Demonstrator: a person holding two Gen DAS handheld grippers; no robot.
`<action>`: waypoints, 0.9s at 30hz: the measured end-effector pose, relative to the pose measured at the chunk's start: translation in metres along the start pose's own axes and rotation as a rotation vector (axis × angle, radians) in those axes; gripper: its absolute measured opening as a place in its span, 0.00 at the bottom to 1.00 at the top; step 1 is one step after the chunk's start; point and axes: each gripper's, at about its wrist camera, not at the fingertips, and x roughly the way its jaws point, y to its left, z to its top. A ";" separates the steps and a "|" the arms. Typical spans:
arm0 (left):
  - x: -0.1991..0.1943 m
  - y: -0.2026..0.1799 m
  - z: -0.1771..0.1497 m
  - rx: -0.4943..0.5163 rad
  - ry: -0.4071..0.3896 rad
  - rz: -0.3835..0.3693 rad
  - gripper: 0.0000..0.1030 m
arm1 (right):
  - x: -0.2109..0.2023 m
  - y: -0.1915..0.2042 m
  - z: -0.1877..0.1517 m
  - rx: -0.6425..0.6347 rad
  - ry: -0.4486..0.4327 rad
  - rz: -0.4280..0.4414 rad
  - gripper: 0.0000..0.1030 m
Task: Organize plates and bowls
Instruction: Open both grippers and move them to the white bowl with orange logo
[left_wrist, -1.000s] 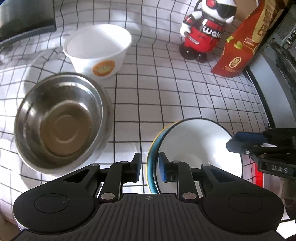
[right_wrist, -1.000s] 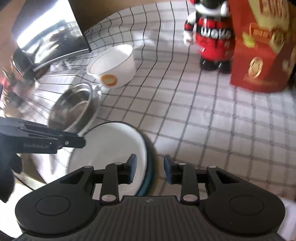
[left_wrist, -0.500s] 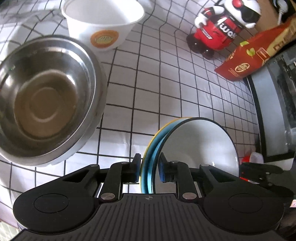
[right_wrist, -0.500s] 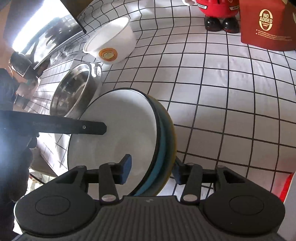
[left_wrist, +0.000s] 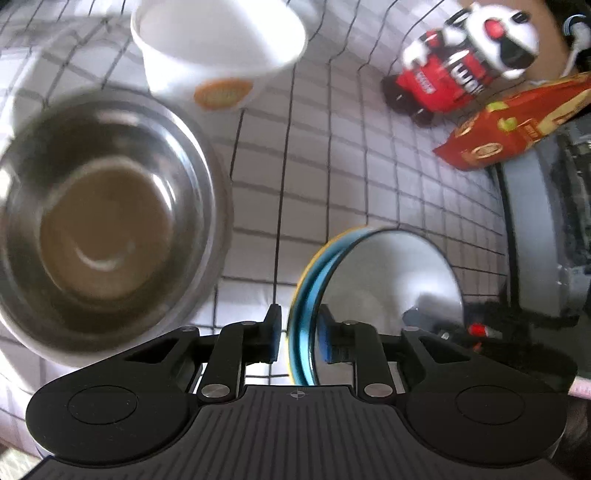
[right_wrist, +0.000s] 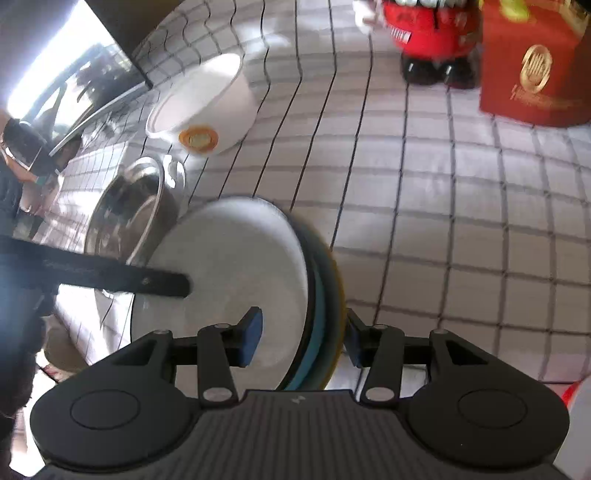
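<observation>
A stack of plates, white on top with blue and yellow rims beneath, is held tilted on edge above the checked cloth (left_wrist: 391, 280) (right_wrist: 236, 273). My left gripper (left_wrist: 299, 336) is shut on the stack's near rim. My right gripper (right_wrist: 301, 338) straddles the opposite rim with its jaws wide apart, not pressing it. A steel bowl (left_wrist: 99, 218) (right_wrist: 129, 210) sits left of the stack. A white bowl with an orange label (left_wrist: 218, 48) (right_wrist: 207, 103) stands behind it.
A red and white robot toy (left_wrist: 461, 62) (right_wrist: 432, 40) and a red carton (left_wrist: 509, 129) (right_wrist: 532, 62) stand at the back right. A grey appliance (left_wrist: 546, 229) borders the cloth on the right. A dark screen (right_wrist: 74, 77) stands at the back left.
The plate stack has been lifted and tipped further upright. My right gripper's jaws have opened around its rim. Both views have shifted closer to the bowls.
</observation>
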 end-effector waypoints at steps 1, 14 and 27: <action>-0.009 0.003 0.004 0.006 -0.006 -0.023 0.24 | -0.010 0.004 0.004 -0.013 -0.038 -0.027 0.46; -0.086 0.085 0.104 -0.113 -0.293 0.027 0.22 | -0.013 0.110 0.101 -0.194 -0.182 -0.235 0.55; -0.035 0.122 0.167 -0.157 -0.274 0.088 0.23 | 0.082 0.106 0.189 0.033 -0.113 -0.149 0.71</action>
